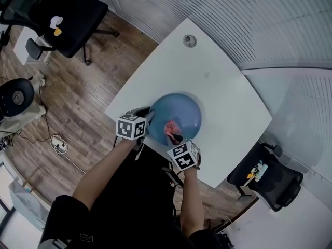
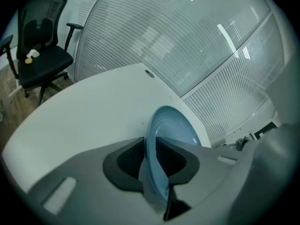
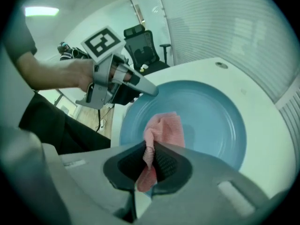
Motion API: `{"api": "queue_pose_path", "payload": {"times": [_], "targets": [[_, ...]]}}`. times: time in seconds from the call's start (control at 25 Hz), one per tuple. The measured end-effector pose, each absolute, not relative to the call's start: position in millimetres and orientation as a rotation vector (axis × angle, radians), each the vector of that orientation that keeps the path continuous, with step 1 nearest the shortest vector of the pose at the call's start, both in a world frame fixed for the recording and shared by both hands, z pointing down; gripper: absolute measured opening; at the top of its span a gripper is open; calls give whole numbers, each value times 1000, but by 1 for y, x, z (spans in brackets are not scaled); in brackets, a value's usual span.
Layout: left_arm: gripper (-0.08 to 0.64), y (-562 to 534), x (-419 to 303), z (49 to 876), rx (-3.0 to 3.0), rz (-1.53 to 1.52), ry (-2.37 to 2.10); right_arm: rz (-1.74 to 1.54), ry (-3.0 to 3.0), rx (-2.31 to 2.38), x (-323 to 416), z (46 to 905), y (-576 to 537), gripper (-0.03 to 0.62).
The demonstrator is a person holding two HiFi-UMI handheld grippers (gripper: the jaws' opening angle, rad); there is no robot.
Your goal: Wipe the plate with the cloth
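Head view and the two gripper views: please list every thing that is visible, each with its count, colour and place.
plate: 1, blue, on the table near the person's edge
cloth: 1, pink, lying on the plate, one end up in the right gripper
table: 1, white, in the middle of the head view
cable port: 1, grey, round, at the table's far end
office chairs: 2, black, one far left, one at the table's right
floor: wooden, brown, left of the table
left gripper: 1, grey, plate's rim between its jaws
right gripper: 1, grey, jaws pinching the cloth
forearms: 2, bare, behind the grippers
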State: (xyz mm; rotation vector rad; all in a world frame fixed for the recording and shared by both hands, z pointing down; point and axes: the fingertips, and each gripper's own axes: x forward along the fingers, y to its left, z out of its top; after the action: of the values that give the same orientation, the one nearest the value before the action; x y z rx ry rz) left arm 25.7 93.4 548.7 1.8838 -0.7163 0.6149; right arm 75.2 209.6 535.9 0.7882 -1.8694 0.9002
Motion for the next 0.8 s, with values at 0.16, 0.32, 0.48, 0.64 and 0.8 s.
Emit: {"api": "queue_pose_path", "payload": {"times": [0.16, 0.32, 0.48, 0.64, 0.8], "targets": [[124, 98, 29, 540, 1904, 618, -675, 852, -1968, 1015, 88, 508, 185, 23], [132, 98, 18, 539, 1899, 625, -689, 769, -2037, 1228, 105, 477, 165, 23], [137, 100, 7, 528, 1916, 622, -701, 668, -2095, 1429, 118, 435, 153, 23], [129, 94, -1, 494, 1985, 523, -734, 561, -2135, 1610, 131, 392, 149, 25], [106, 89, -4, 447, 2104, 443, -745, 470, -2164, 1743, 137, 350, 152, 25]]}}
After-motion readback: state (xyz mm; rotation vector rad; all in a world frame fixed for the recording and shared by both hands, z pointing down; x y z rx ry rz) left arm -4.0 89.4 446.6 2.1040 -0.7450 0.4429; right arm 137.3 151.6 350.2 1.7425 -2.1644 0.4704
